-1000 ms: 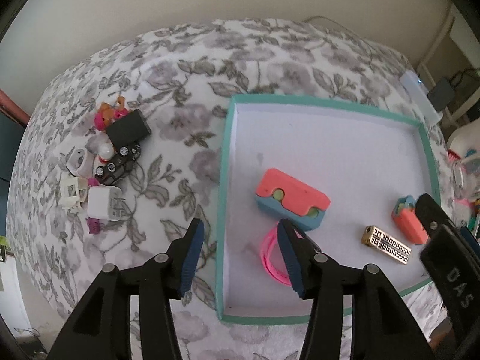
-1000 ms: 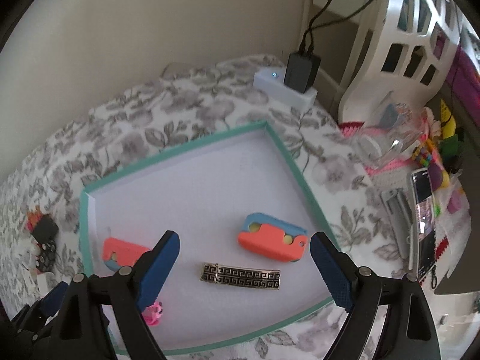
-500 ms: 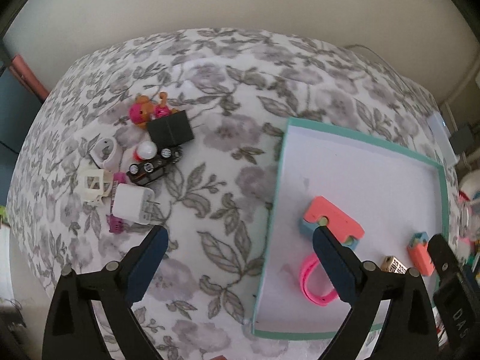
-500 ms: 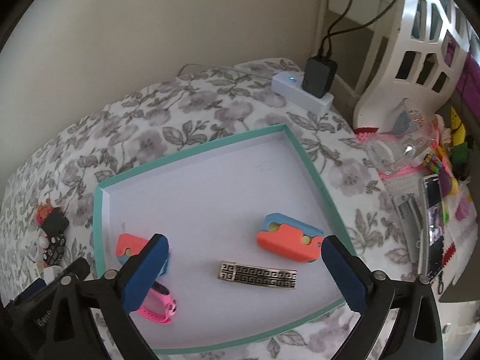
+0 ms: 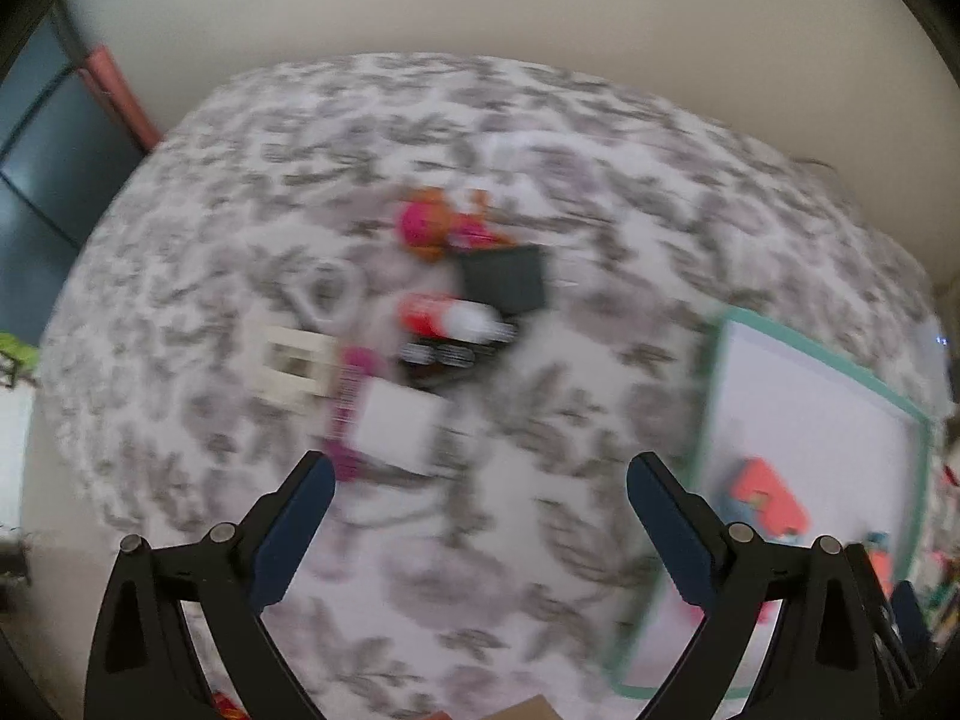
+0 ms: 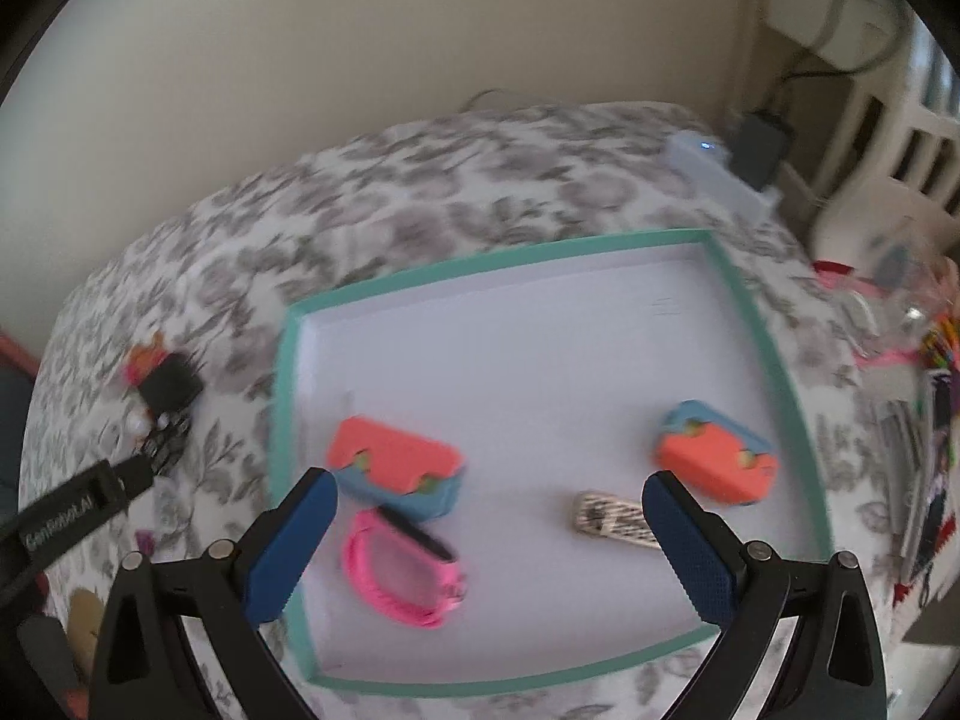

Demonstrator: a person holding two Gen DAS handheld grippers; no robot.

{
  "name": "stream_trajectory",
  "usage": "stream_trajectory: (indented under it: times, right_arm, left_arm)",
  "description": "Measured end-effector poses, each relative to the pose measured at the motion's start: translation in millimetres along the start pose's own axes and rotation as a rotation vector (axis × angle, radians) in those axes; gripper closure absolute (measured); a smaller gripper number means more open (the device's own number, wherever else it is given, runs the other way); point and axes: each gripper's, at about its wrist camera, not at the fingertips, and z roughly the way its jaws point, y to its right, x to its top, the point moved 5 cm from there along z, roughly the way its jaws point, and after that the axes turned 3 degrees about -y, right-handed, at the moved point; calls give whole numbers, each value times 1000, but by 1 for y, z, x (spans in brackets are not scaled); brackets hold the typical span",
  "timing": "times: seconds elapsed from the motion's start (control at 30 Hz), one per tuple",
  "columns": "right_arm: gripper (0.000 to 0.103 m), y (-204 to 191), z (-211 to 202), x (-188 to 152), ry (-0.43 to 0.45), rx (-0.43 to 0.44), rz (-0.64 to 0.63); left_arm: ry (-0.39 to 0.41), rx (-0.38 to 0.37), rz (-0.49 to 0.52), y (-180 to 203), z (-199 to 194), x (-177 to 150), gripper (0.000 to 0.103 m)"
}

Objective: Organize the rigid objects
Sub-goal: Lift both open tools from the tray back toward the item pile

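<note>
The tray (image 6: 774,354) holds 2 coral cases (image 6: 396,459), pink band (image 6: 396,570) (gripper (image 6: 489,525) spread wide).

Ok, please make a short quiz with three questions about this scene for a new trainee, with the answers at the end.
1. True or false: the pink band lies inside the teal-rimmed tray.
2. How many coral and blue blocks are in the tray? A) one B) two C) three
3. Fill in: the jaws of the left gripper and the right gripper are both ____, with nothing held.

Key
1. True. It lies just in front of the left coral and blue block.
2. B. The second block sits near the tray's right rim, beside the patterned bar.
3. Open. Both have just been opening.
</note>
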Motion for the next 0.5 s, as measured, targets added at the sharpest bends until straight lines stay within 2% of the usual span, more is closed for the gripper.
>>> stream_trajectory:
  times: [0.13, 0.5]
  right_arm:
    - [0, -29, 2, -8, 7, 18, -71]
    - [0, -102, 8, -19, -6, 155, -177]
  left_arm:
    - [-17, 68, -47, -35, 7, 4, 5]
    - [-20, 113, -186, -117, 16, 18, 5]
